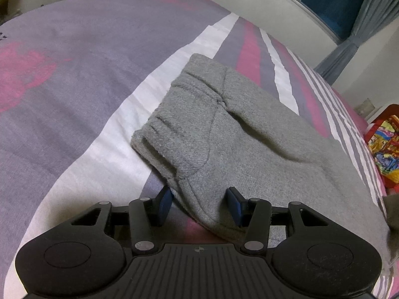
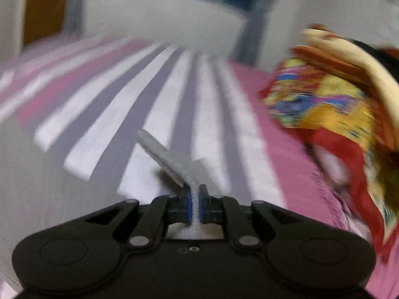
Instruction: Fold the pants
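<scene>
Grey fleece pants lie on the striped bed sheet, waistband to the far left, legs running toward the lower right. My left gripper is open just above the near edge of the pants, one blue pad on each side of the cloth. In the blurred right wrist view my right gripper is shut on a thin edge of the grey pants, which rises from between the pads over the sheet.
A bright multicoloured blanket lies at the bed's right side, also seen in the left wrist view. A window with grey curtains and white wall stand behind the bed.
</scene>
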{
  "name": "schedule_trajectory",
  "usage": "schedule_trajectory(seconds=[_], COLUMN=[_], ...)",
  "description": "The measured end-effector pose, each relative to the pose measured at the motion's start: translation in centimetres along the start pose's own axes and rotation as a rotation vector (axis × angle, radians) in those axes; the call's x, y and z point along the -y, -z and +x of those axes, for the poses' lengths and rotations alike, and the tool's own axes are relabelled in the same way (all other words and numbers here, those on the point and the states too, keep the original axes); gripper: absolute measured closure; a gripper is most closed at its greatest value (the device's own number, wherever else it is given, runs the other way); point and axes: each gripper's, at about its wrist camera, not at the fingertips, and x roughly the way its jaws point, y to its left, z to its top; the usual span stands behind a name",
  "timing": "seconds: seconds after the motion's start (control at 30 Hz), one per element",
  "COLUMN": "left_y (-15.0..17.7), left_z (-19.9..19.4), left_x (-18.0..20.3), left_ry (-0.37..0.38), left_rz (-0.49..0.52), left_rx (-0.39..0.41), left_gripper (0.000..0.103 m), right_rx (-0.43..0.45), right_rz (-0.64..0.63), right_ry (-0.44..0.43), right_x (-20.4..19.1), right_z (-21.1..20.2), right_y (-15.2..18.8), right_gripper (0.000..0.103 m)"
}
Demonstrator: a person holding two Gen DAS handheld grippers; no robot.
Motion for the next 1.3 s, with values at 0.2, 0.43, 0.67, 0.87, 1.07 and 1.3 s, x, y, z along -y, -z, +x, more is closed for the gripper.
schedule_trajectory(seconds=[0.2, 0.43, 0.67, 0.87, 1.07, 1.3], left_y=[0.1, -0.2, -0.3, -0.2, -0.3, -0.1], left_z=[0.0, 0.1, 0.2, 0.3, 0.3, 0.3], left_x=[0.0, 0.2, 0.3, 0.3, 0.2, -0.1], left_ry=[0.002, -0.008, -0.012, -0.010, -0.004, 0.009], left_rz=[0.000, -0.002, -0.006, -0.006, -0.007, -0.009], left_rx=[0.000, -0.016, -0.016, -0.018, -0.023, -0.016], left_gripper=[0.054, 0.054, 0.054, 0.054, 0.054, 0.054], right_rx=[0.064, -0.083, -0.071, 0.034, -0.032, -0.076], right_rz=[0.415, 0.820, 1.009, 0.896, 0.975, 0.959], right_ry=[-0.023, -0.149, -0.136, -0.091, -0.066, -0.020], right_x=[10.1, 15.4, 18.7, 17.1, 17.7, 18.1], right_z=[-4.8, -0.9, -0.3, -4.0, -0.8, -0.3], right_y=[6.5, 16.5, 17.7, 16.9, 18.9, 18.1], right_gripper=[0.098, 0.094, 0.098, 0.099, 0.100, 0.101])
